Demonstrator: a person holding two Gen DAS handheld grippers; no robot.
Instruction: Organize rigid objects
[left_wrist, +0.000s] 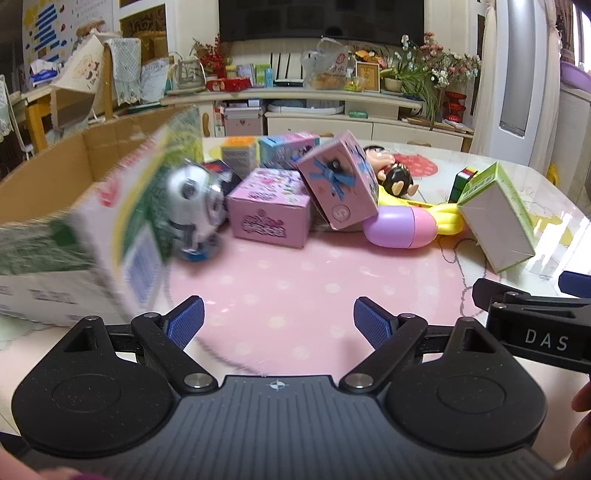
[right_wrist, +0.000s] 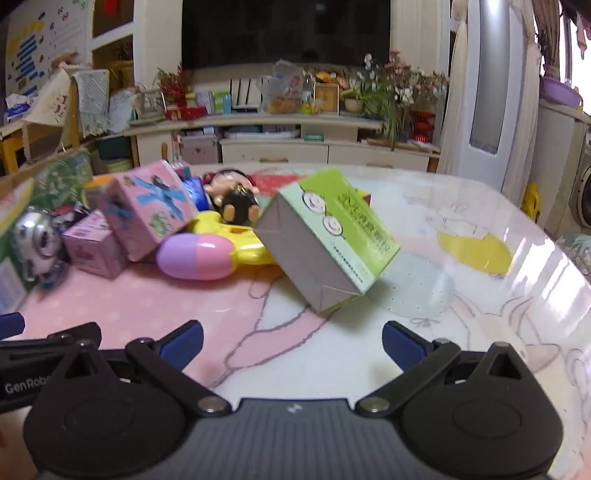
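Observation:
My left gripper (left_wrist: 279, 321) is open over the pink dotted tablecloth, with nothing between its blue pads. Just ahead on its left a large white and green box (left_wrist: 92, 229) shows blurred and tilted, beside a silver round toy (left_wrist: 195, 206). Behind lie two pink boxes (left_wrist: 269, 210) (left_wrist: 340, 184), a purple and pink capsule (left_wrist: 400, 225) and a green box (left_wrist: 495, 218). My right gripper (right_wrist: 291, 343) is also open and empty. The green box (right_wrist: 325, 247) lies tilted a short way in front of it, with the capsule (right_wrist: 195, 256) to its left.
An open cardboard box (left_wrist: 55, 173) stands at the table's left. A doll (right_wrist: 232, 199) and a yellow toy (right_wrist: 251, 243) lie in the pile. The round table's edge (right_wrist: 554, 243) curves off to the right. Shelves and a TV stand fill the background.

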